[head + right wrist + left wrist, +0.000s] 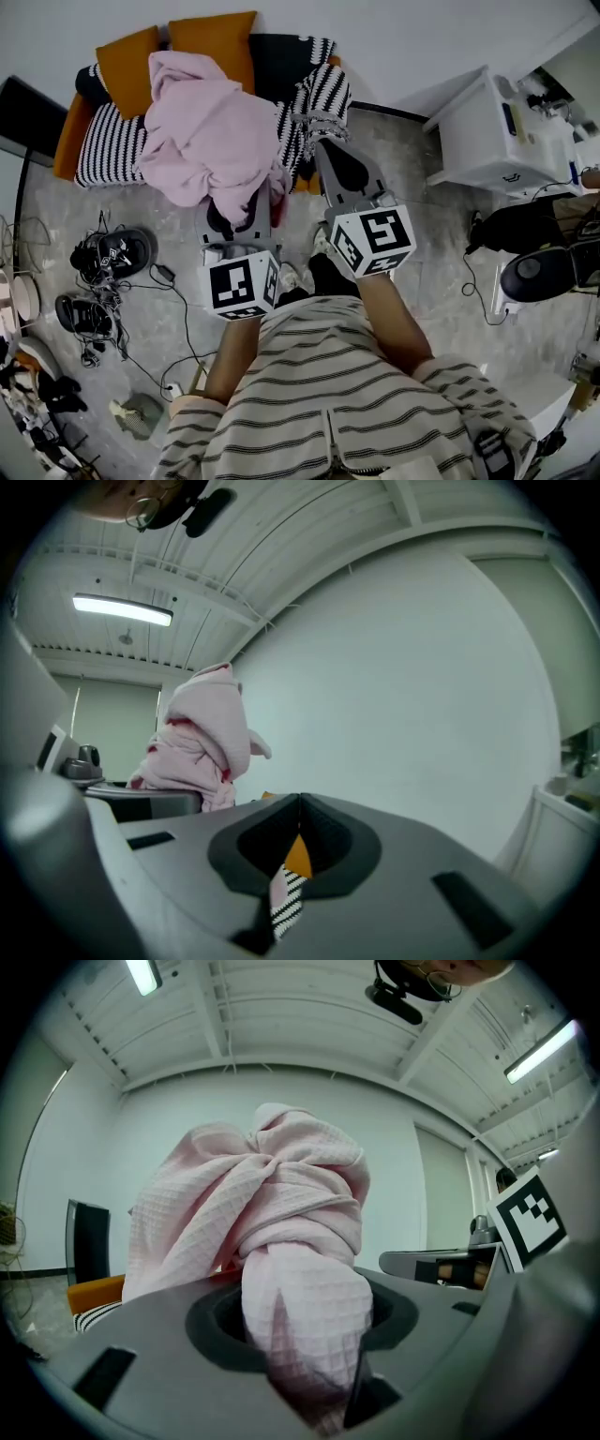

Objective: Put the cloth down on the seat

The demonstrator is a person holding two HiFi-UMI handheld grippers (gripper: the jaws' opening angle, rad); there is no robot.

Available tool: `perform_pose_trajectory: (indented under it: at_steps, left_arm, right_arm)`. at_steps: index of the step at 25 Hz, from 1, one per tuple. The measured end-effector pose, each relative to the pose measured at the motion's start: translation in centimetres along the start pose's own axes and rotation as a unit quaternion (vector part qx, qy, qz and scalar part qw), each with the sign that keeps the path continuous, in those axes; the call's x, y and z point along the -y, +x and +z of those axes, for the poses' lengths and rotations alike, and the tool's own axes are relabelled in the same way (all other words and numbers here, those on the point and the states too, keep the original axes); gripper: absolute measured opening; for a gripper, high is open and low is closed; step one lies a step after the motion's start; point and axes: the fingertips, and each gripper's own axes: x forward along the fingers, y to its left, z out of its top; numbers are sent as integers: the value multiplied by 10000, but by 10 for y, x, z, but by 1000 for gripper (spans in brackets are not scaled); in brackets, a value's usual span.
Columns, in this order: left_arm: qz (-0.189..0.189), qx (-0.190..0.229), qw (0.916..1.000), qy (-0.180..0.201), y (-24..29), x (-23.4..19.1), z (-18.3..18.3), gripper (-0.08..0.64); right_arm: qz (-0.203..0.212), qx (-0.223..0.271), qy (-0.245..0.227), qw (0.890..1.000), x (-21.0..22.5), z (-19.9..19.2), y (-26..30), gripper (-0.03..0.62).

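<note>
A pink waffle-weave cloth hangs bunched over the seat, a low sofa with a black-and-white striped cover and orange cushions. My left gripper is shut on the cloth's lower end. In the left gripper view the cloth fills the gap between the jaws of the left gripper and rises in a knotted lump. My right gripper points at the striped cover's right edge. Its jaws meet at the tip in the right gripper view, where the cloth shows at the left.
Two black shoes and loose cables lie on the grey floor at the left. A white cabinet stands at the right, with a black stool below it. A dark screen is left of the sofa.
</note>
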Motion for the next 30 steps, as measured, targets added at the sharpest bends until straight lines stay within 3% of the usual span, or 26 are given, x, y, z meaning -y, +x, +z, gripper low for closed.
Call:
perform_pose_trajectory:
  at_steps: [12,22,30]
  left_arm:
    - [179,11,9997,167,100,-16,15,222]
    - [346,-52,9993,166,173,1,3,222]
    - [478,-319,9983,52,191,-2,-23,222]
  right_arm:
    - [249,288,50,9993,55,21,91,14]
    - [397,196,91,9990,117,12,139,14]
    - [491,33,208,9986,131,-7,158,14]
